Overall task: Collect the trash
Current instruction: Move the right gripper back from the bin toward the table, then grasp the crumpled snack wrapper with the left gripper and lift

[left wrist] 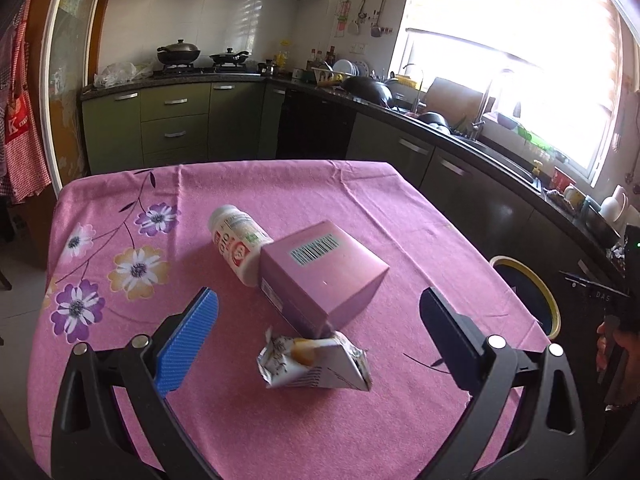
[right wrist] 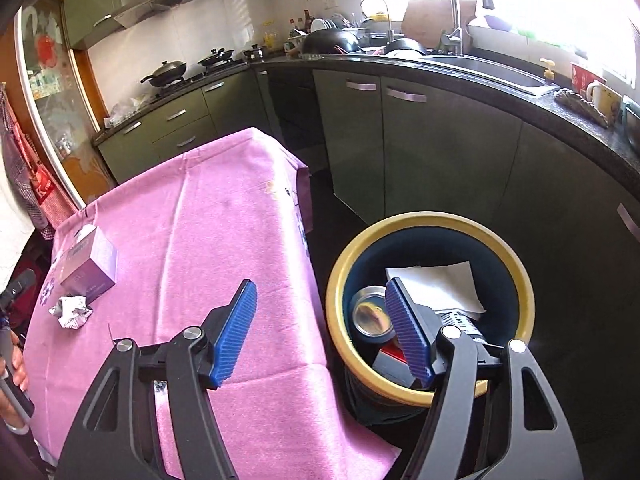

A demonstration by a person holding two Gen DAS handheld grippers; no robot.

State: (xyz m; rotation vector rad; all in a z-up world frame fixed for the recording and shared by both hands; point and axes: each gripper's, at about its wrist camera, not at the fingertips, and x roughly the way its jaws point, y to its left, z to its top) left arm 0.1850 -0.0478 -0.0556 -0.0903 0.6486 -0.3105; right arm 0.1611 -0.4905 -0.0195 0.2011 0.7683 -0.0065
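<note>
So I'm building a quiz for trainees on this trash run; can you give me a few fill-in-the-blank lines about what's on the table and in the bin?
1. The purple cardboard box shows a ____ on its top face.
2. The white plastic bottle lies on its ____.
3. The yellow-rimmed round bin stands beside the table, on the ____.
4. A white paper sheet lies in the ____.

Missing: barcode; side; floor; bin
</note>
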